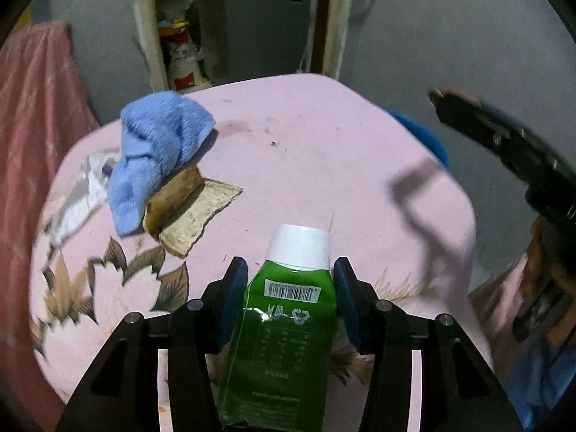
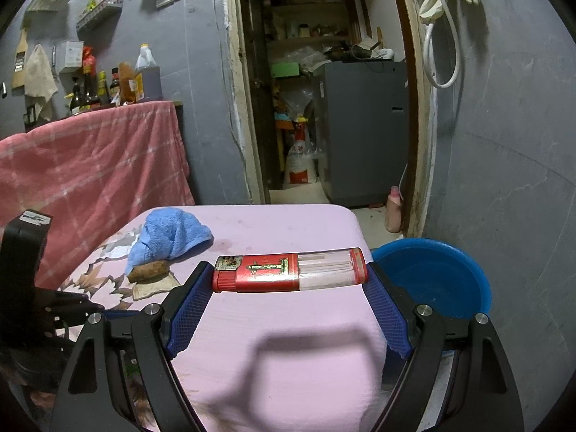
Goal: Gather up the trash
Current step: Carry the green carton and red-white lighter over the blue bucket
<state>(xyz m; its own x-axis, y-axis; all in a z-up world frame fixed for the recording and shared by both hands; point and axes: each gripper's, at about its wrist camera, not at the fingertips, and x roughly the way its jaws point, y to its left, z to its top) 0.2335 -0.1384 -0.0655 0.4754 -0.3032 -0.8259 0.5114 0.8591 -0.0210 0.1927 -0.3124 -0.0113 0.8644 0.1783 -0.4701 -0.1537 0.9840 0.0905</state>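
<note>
Items shown: one green bottle (image 1: 284,327) with white cap; one red lighter (image 2: 289,269); one blue towel (image 1: 158,151); one brown cardboard scrap (image 1: 190,212); one crumpled white wrapper (image 1: 84,190); one blue basin (image 2: 432,277); two grippers (image 1: 289,280) (image 2: 289,288).

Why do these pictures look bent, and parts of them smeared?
Both views are fisheye, so walls bow and corners go black. Left wrist: the right gripper and table edges smear with motion; glare on the green pouch. Right wrist: sharp, gripper shadow on the cloth below the lighter.
</note>
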